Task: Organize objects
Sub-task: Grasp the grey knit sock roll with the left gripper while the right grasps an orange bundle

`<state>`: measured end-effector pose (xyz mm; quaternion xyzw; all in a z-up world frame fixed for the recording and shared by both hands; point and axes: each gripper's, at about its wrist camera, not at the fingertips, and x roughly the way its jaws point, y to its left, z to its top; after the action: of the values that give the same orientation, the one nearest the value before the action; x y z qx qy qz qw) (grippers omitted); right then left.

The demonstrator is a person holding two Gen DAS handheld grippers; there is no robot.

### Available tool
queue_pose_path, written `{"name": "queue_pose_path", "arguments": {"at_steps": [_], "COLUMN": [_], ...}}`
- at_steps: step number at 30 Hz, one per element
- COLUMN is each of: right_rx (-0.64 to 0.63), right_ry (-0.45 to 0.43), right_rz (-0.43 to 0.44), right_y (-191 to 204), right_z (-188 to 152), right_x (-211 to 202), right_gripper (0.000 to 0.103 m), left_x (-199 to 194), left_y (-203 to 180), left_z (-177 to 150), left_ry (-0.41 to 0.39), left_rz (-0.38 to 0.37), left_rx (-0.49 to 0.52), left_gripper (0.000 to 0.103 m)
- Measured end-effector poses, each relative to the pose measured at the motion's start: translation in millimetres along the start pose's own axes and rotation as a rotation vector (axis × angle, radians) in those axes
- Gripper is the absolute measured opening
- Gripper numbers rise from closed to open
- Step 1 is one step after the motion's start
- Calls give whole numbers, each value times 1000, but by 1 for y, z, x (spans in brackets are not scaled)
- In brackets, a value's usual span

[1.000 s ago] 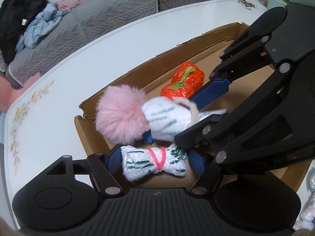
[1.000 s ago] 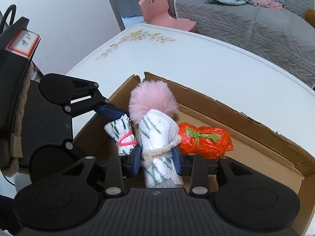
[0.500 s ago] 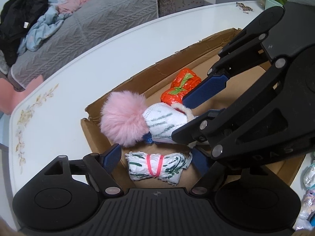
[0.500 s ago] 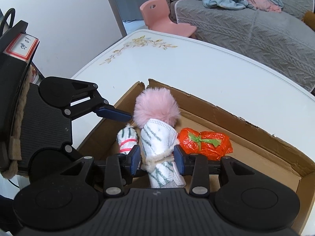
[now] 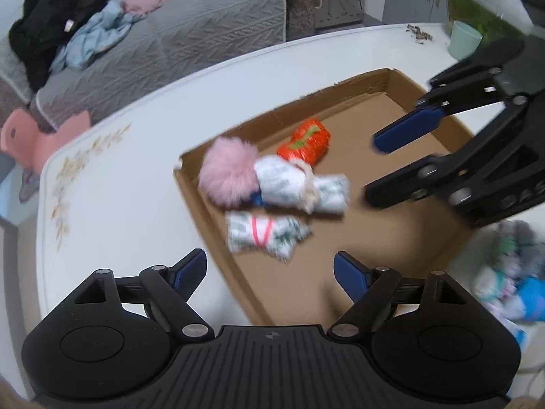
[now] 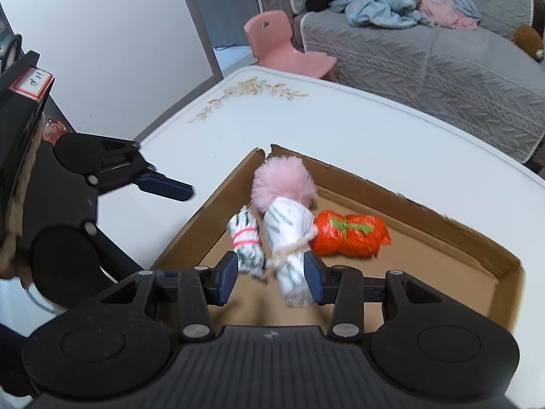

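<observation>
A shallow cardboard tray (image 5: 402, 102) (image 6: 442, 228) holds three bundles in its corner. A white-green rolled cloth with a pink pompom (image 5: 272, 180) (image 6: 289, 218) lies beside a smaller white-green roll tied with a pink band (image 5: 262, 231) (image 6: 245, 238) and an orange wrapped bundle (image 5: 305, 143) (image 6: 351, 235). My left gripper (image 5: 270, 271) is open and empty, back from the rolls. My right gripper (image 6: 270, 276) is open and empty, its fingers on either side of the pompom roll's near end without holding it.
The tray sits on a white table (image 5: 136, 156) with a floral print. A heap of small cloth items (image 5: 511, 272) lies right of the tray. A green cup (image 5: 465, 39) stands at the far edge. A grey sofa (image 6: 425, 54) and a pink chair (image 6: 282, 44) stand beyond.
Both grippers opened and pulled back and up. The right let go of the pompom roll and the left let go of the pink-banded roll; both rolls now lie in the tray.
</observation>
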<state>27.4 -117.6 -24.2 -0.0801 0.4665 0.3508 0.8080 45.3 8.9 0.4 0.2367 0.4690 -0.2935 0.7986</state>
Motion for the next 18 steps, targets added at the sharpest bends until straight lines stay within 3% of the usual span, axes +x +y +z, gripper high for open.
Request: {"name": "queue_pose_path", "arguments": {"at_steps": [5, 7, 10, 12, 18], "right_rx": [-11, -3, 36, 67, 138], "right_ry": [-33, -45, -51, -54, -26], "right_rz": [-2, 3, 6, 9, 43], "right_y": [14, 19, 26, 31, 47], "right_z": [-30, -43, -63, -76, -103], "right_x": [-48, -65, -81, -86, -67], "right_gripper": [48, 54, 55, 55, 56], "left_x": [-36, -43, -50, -51, -42], "left_y": [-9, -15, -31, -46, -76], "left_z": [-42, -62, -91, -105, -128], "left_ry": [68, 120, 189, 233, 248], "left_rz": [-27, -48, -84, -101, -96], "left_rx": [-54, -103, -183, -196, -200], "left_gripper": [88, 89, 91, 91, 93]}}
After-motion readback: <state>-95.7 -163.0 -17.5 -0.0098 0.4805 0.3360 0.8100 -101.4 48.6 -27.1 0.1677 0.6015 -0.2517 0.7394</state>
